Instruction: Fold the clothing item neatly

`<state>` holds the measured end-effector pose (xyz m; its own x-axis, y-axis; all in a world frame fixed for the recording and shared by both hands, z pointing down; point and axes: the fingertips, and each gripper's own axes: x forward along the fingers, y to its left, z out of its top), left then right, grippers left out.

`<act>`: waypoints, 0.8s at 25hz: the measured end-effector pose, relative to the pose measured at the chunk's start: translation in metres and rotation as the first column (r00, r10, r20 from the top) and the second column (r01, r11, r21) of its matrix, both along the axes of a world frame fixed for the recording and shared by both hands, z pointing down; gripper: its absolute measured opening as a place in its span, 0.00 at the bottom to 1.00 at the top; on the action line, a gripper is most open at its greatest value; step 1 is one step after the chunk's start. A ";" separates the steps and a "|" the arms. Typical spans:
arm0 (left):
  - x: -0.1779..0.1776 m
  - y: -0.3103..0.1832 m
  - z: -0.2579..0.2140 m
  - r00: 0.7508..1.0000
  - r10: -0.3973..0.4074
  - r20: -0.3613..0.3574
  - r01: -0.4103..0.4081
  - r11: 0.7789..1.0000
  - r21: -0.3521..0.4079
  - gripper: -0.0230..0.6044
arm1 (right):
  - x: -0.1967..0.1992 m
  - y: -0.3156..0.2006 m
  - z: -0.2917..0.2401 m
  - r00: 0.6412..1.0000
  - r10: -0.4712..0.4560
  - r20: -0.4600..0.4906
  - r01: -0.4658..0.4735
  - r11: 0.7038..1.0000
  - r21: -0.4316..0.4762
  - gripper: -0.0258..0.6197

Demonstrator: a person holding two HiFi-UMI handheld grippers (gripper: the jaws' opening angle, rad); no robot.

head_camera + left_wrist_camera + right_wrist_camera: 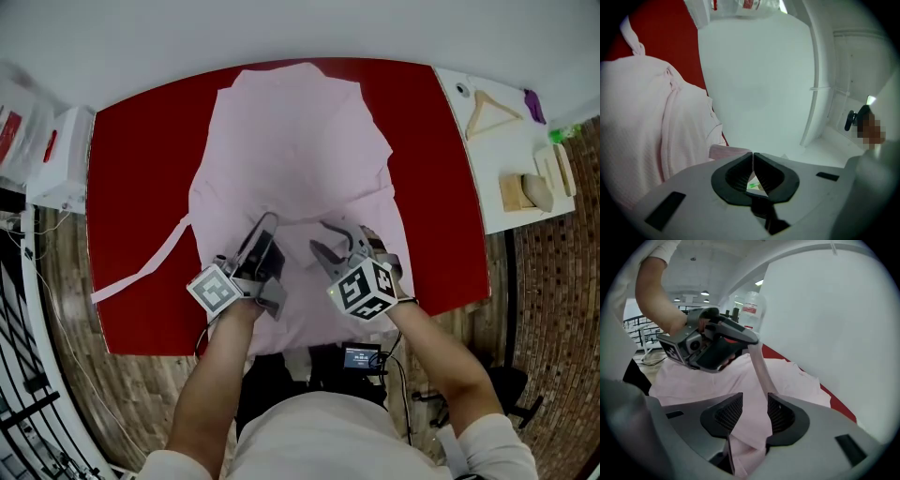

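A pale pink garment lies spread on the red table, and one long strap trails off to its left. My left gripper hovers over the garment's near part, shut on a second pink strap. In the left gripper view its jaws meet, with a scrap of pink at their left side. That strap runs down from the left gripper into my right gripper. The right gripper is open, with pink cloth lying loose between its fingers.
A white side table at the right carries a wooden hanger and wooden blocks. White bags stand at the left. The red table's near edge lies just below both grippers.
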<state>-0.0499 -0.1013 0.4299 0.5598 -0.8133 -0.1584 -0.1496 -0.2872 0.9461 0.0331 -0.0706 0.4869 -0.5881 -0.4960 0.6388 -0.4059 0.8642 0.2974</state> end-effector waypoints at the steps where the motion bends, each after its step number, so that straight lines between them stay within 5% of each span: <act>1: -0.002 0.002 0.003 1.000 -0.012 0.016 0.012 1.000 -0.012 0.06 | 0.004 0.000 0.006 1.000 0.012 -0.014 -0.012 1.000 -0.010 0.27; 8: -0.006 0.010 0.036 0.975 -0.077 0.207 0.103 0.988 -0.116 0.06 | 0.032 -0.027 0.035 0.986 0.134 -0.095 -0.138 0.990 -0.031 0.26; 14: -0.005 0.006 0.053 0.961 -0.068 0.267 0.122 0.974 -0.192 0.06 | 0.065 -0.050 0.036 0.971 0.230 -0.066 -0.235 0.969 -0.082 0.26; 17: -0.008 0.008 0.062 0.951 -0.047 0.307 0.118 0.969 -0.216 0.06 | 0.103 -0.074 0.048 0.926 0.373 -0.060 -0.377 0.919 -0.113 0.26; 20: -0.013 0.010 0.077 0.937 -0.021 0.348 0.119 0.958 -0.262 0.06 | 0.144 -0.093 0.066 0.852 0.520 -0.055 -0.521 0.837 -0.168 0.22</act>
